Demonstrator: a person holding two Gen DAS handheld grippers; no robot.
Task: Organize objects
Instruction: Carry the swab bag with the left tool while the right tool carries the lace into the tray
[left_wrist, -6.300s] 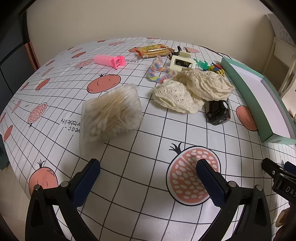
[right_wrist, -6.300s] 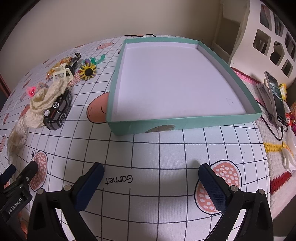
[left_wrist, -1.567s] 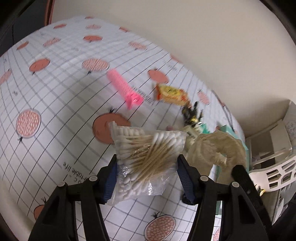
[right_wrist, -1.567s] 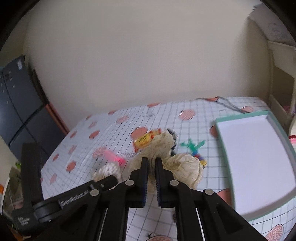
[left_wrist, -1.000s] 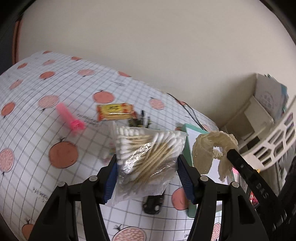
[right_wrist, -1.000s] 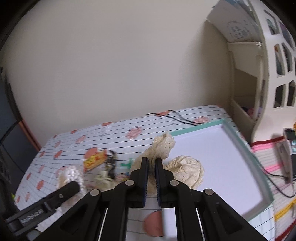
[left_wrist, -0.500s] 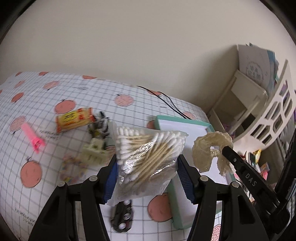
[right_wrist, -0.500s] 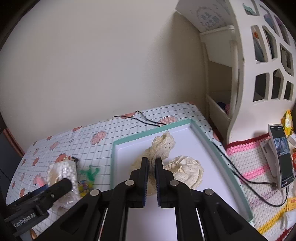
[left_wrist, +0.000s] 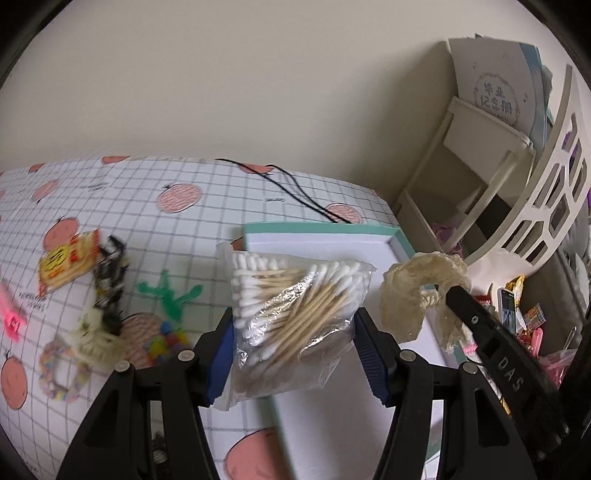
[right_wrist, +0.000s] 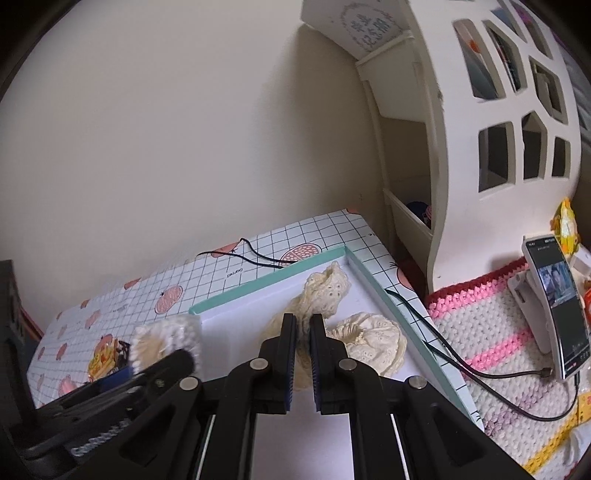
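Item: one swab bag (left_wrist: 295, 314), clear plastic, held off the surface, gripped between the left gripper's (left_wrist: 295, 350) two blue-padded fingers (left_wrist: 364, 350). The swabs' long axis ran slanted, low at the left finger and rising toward the right one.

Item: one lace cloth (right_wrist: 332, 332), cream, pinched in the right gripper (right_wrist: 301, 354), whose fingers were closed tight on a fold. It hung over the tray's white floor.

Item: one tray (left_wrist: 317, 230), teal rim, apparently nothing lying in it. It lay ahead of and below both loads. The right gripper was farther over it; the bag hung at its near left edge. Judgement: both loads go downward and forward into the tray, cloth first.

Remainder on the surface (left_wrist: 207, 177), left of the tray: one yellow snack packet (left_wrist: 68, 264), one pink clip (left_wrist: 13, 321), one green figure (left_wrist: 171, 295), one bead bracelet (left_wrist: 61, 373), one black cable (left_wrist: 295, 192); further small pieces too blurred to count.

Beyond the surface: one white shelf (right_wrist: 498, 110), one phone (right_wrist: 557, 306).
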